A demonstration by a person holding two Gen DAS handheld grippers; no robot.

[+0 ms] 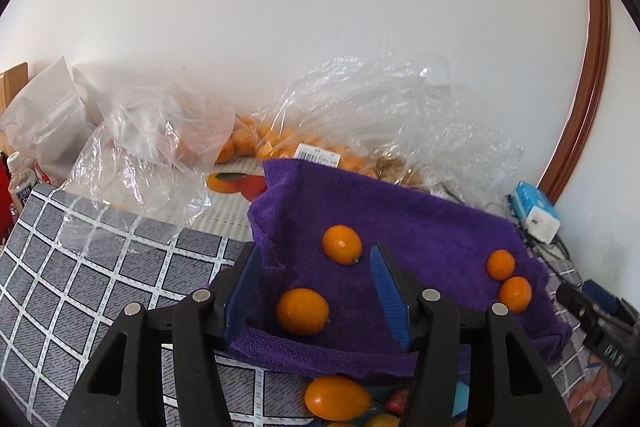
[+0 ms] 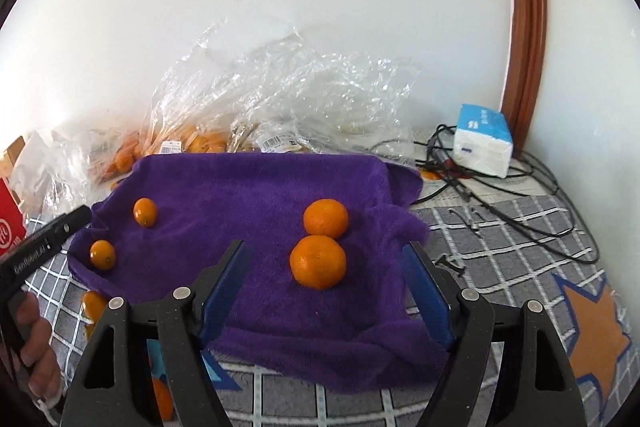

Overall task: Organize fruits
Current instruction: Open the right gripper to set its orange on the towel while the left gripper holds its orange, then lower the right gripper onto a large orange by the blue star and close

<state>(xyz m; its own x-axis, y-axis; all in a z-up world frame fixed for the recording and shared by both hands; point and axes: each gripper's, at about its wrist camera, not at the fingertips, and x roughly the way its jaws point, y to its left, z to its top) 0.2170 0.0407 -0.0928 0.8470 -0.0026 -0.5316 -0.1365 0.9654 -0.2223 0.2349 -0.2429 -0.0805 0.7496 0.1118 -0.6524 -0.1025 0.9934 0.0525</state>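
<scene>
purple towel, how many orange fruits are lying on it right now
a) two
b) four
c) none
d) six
b) four: on the purple towel two small oval fruits lie near its left side and two bigger round ones sit close together near the middle; the other orange fruits lie off the cloth.

The purple towel point(image 2: 248, 187) is soft, matt terry cloth, and the fruits point(image 2: 318, 262) on it have smooth, faintly glossy peel. Crinkled clear plastic bags point(image 2: 280, 87) shine at the table's far edge, and the checked table cover point(image 1: 80, 267) looks matt and grainy.
</scene>
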